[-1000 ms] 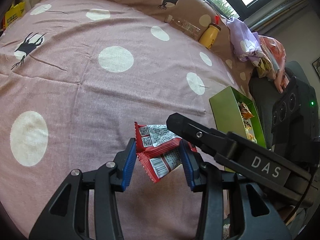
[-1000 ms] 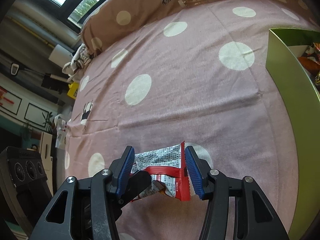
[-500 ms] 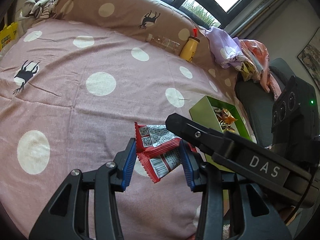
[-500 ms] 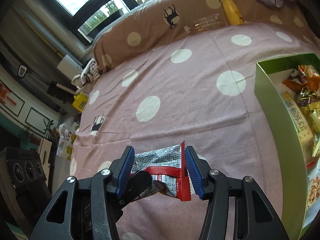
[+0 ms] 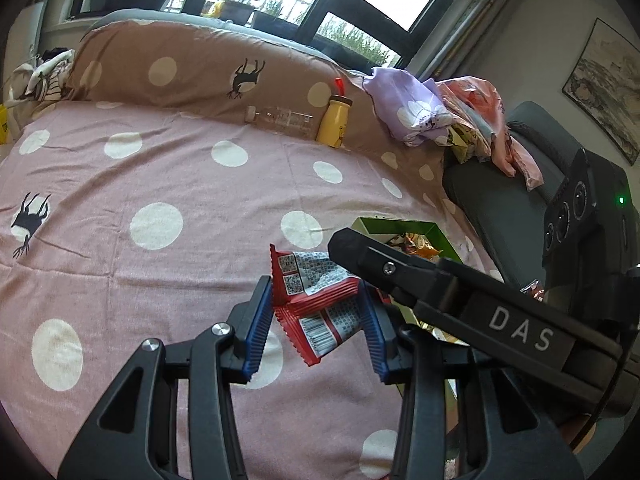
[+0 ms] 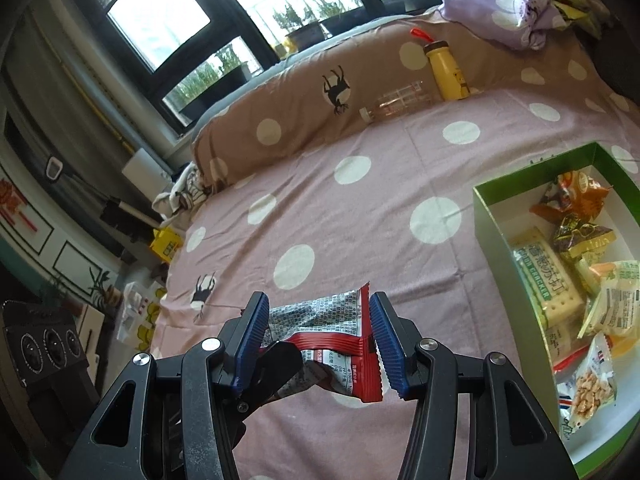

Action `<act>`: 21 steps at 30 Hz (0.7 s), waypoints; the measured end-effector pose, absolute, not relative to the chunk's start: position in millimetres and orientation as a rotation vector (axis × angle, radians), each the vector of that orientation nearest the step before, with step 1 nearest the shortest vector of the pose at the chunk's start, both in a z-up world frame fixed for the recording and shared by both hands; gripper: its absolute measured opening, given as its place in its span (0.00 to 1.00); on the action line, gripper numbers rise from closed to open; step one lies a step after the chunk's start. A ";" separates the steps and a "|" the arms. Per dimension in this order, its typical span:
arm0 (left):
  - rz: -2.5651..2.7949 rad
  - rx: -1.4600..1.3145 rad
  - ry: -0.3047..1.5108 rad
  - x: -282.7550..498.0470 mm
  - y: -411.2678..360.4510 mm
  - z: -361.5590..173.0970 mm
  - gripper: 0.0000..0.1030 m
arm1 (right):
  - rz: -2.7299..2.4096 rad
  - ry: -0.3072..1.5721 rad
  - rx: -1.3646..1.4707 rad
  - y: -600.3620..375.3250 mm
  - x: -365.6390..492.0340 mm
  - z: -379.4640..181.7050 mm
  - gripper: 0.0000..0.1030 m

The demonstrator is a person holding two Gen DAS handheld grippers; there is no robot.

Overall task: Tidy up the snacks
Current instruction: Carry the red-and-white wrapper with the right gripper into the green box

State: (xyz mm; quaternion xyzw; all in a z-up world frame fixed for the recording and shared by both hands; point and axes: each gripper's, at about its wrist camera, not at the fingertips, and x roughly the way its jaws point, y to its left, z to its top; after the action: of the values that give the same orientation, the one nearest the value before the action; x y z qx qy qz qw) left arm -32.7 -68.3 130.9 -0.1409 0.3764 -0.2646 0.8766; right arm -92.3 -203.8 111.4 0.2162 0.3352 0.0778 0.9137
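Above the bed (image 5: 168, 184): packet (image 5: 316, 300) held off the polka-dot sheet, gripped from two sides at once.
Left gripper (image 5: 316, 320): blue fingers (image 5: 256, 320) pressed on the packet's two edges; the wrapper bows between them.
Right gripper (image 6: 320, 336): fingers (image 6: 384, 336) also closed on the same packet (image 6: 332, 340), crossing the left gripper's tip.
Box (image 6: 492, 232): green, open, to the right on the bed, already holding several snacks (image 6: 548, 280).
Risk, tearing: both grippers hold one thin wrapper; pulling apart or twisting could split a seam.
Risk, drop: if both release together, or the remaining grip is only on a crimped edge, the packet may fall short of the box.
Risk, collision: the fingers overlap; carrying toward the box without separating could jam them or strike the box wall.
Risk, crushing: the wrapper is already buckled; harder squeeze may break the contents.
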 end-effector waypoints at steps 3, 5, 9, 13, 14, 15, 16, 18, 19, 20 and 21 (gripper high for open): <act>-0.580 -0.254 0.764 -32.0 -84.5 137.4 0.40 | 0.142 0.661 0.478 -219.9 -97.6 115.2 0.54; -0.601 -0.238 0.761 -30.7 -94.6 139.4 0.40 | 0.127 0.644 0.497 -230.9 -102.1 117.2 0.54; -0.638 -0.204 0.755 -29.4 -115.0 145.3 0.40 | 0.089 0.608 0.530 -252.2 -111.2 120.9 0.54; -0.675 -0.154 0.742 -31.0 -140.1 151.2 0.40 | 0.064 0.573 0.584 -276.2 -120.1 121.8 0.54; -0.685 -0.144 0.743 -31.2 -145.4 151.5 0.40 | 0.055 0.565 0.595 -282.3 -122.3 121.9 0.54; -0.697 -0.135 0.743 -31.4 -151.0 151.9 0.40 | 0.045 0.559 0.605 -287.5 -124.3 121.7 0.54; -0.709 -0.125 0.743 -31.4 -157.6 152.3 0.40 | 0.032 0.552 0.616 -293.6 -126.9 121.5 0.54; -0.726 -0.106 0.743 -31.7 -168.0 152.7 0.40 | 0.011 0.538 0.635 -303.9 -131.1 120.2 0.54; -0.735 -0.094 0.743 -31.9 -174.4 152.9 0.40 | 0.004 0.530 0.647 -309.8 -133.5 119.3 0.54; -0.744 -0.084 0.744 -31.8 -179.9 153.1 0.40 | 0.000 0.525 0.659 -315.8 -135.4 118.5 0.54; -0.759 -0.074 0.749 -31.7 -185.9 152.9 0.40 | -0.009 0.521 0.674 -321.5 -137.6 117.2 0.54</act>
State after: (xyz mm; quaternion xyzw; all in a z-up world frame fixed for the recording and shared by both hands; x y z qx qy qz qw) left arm -31.7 -185.9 152.9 -0.0355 0.3567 -0.3616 0.8607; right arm -137.6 -321.5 117.2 0.3268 0.2526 -0.0042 0.9107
